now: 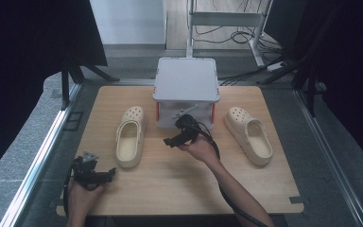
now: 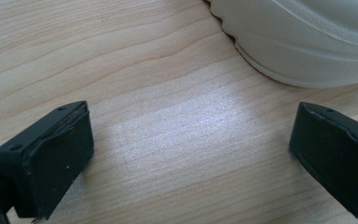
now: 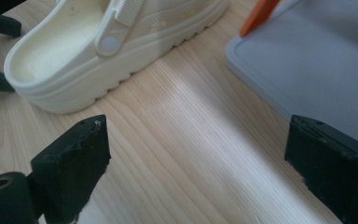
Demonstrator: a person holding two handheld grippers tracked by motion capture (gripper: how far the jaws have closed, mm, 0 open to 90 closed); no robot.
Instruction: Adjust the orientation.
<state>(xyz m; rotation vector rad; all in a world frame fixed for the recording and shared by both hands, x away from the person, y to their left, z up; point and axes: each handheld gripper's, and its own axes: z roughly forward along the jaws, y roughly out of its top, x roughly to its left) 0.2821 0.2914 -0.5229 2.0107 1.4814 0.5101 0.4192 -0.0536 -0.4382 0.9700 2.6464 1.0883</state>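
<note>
Two cream clogs lie on the wooden table [image 1: 170, 189]. The left clog [image 1: 130, 137] lies left of centre and the right clog [image 1: 249, 135] at the right, both with toes pointing away. My left gripper [image 1: 109, 174] rests near the front left corner, open, with bare wood between its jaws [image 2: 191, 154]; the heel of the left clog [image 2: 307, 37] lies just beyond them. My right gripper [image 1: 168, 141] hovers over the middle of the table, pointing left, open and holding nothing [image 3: 198, 158]. The left clog [image 3: 98, 46] lies ahead of it, apart from the jaws.
A grey two-level stand [image 1: 185, 80] with orange posts [image 3: 258, 16] sits at the back centre; its base plate [image 3: 307, 70] lies close beside my right gripper's right jaw. Metal rails run along both table sides. Cables lie on the floor behind.
</note>
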